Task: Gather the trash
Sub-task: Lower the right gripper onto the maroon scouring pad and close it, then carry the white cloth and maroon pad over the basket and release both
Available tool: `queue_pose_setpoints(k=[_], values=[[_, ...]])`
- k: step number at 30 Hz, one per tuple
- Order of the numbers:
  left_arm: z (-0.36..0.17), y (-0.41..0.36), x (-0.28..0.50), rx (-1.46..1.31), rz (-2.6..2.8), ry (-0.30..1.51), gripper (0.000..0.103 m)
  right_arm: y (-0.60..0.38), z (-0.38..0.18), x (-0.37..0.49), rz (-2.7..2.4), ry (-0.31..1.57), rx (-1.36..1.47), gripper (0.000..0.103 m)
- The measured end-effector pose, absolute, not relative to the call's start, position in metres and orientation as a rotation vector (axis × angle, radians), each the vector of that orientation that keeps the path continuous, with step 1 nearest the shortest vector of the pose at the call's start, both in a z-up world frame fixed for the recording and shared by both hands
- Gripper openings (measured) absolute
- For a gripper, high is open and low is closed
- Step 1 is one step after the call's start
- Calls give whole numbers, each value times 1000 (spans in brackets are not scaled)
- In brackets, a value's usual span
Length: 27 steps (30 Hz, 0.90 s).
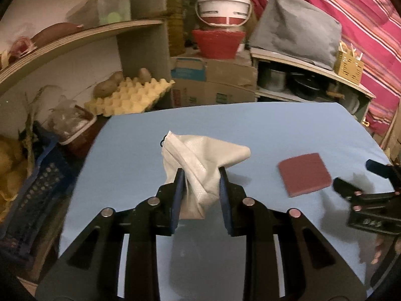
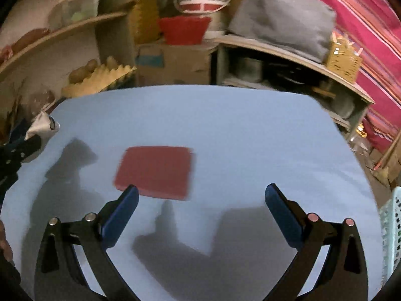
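Observation:
My left gripper (image 1: 201,176) is shut on a crumpled white face mask (image 1: 200,158) and holds it above the blue table (image 1: 275,125). The mask and left gripper also show at the far left of the right wrist view (image 2: 40,125). A flat dark red square pad (image 1: 304,174) lies on the table to the right of the mask. In the right wrist view the red pad (image 2: 155,170) lies just ahead of my right gripper (image 2: 201,195), which is open and empty, its left finger near the pad's front edge. The right gripper shows at the right edge of the left wrist view (image 1: 361,178).
Shelves with an egg tray and potatoes (image 1: 127,92) stand behind the table on the left. Cardboard boxes (image 1: 213,82), a red basket and a white bucket are at the back. A blue crate (image 1: 32,188) sits left of the table. A pale green basket (image 2: 391,235) is at the right edge.

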<state>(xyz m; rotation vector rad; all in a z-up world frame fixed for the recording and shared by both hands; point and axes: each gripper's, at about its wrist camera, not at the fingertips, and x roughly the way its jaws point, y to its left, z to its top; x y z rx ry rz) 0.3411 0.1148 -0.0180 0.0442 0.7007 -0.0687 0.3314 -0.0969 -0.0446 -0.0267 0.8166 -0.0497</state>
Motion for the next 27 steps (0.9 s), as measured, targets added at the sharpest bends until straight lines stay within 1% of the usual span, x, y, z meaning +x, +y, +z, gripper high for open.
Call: queue_pose_setpoints(k=[8,14,15,16,17,18,24,27], values=[[-29,149,344,-27,-52,735,26,-61,-72,357,-51,918,-12,98],[-32,166,346,-74,-21,742,26,-51,-80,365,-59,930,-45,98],[-32,167,346,-76,-19,741,26,-52,-79,365,-61,930,-39,96],[-31,166,345,-76,-19,740,26,-55,-79,366,-62,931,-29,90],[-31,165,345,-73,-20,740,26,-58,-78,366,-50,929,-9,86],[-31,163,345,-69,-21,738,26,-60,-77,368,-47,930,-5,84],[-25,157,344,-75,-32,731,26,-71,-73,364,-32,919,-32,84],[-20,150,341,-79,-42,723,26,-90,-62,354,-43,887,-55,84]])
